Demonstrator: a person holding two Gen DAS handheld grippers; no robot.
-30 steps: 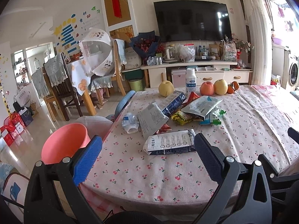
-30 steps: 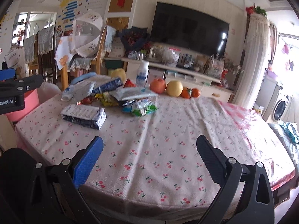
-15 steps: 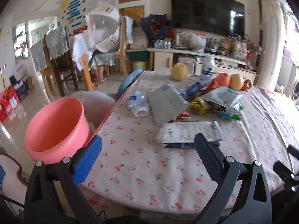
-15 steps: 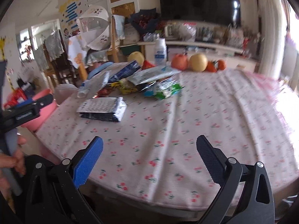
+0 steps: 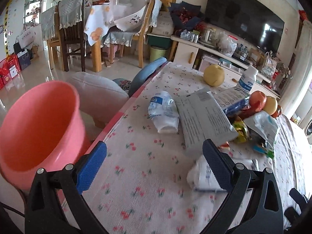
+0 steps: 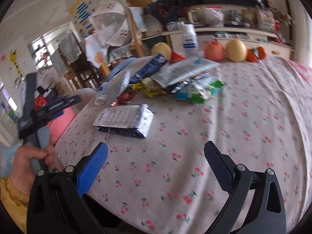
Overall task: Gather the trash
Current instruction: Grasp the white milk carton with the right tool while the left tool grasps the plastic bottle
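A pink bucket (image 5: 37, 124) stands beside the table's left edge. Trash lies on the cherry-print tablecloth (image 5: 148, 167): a crushed plastic bottle (image 5: 163, 111), a grey pouch (image 5: 202, 119), a white and dark packet (image 6: 124, 120) and a heap of snack wrappers (image 6: 175, 83). My left gripper (image 5: 154, 165) is open over the cloth near the bucket, the packet (image 5: 202, 175) blurred behind its right finger. My right gripper (image 6: 156, 165) is open above the cloth, a little short of the packet. A hand (image 6: 25, 163) holds the left gripper at the left of the right wrist view.
Fruit (image 6: 224, 48) and a white bottle (image 6: 189, 41) stand along the table's far side. A padded stool (image 5: 97, 93) and a blue cushion (image 5: 146, 72) sit left of the table. Chairs, a second table and a TV cabinet fill the room behind.
The left gripper has swung left and closer to the table, bringing the pink bucket large into view. The right gripper has moved forward and tilted down toward the packet.
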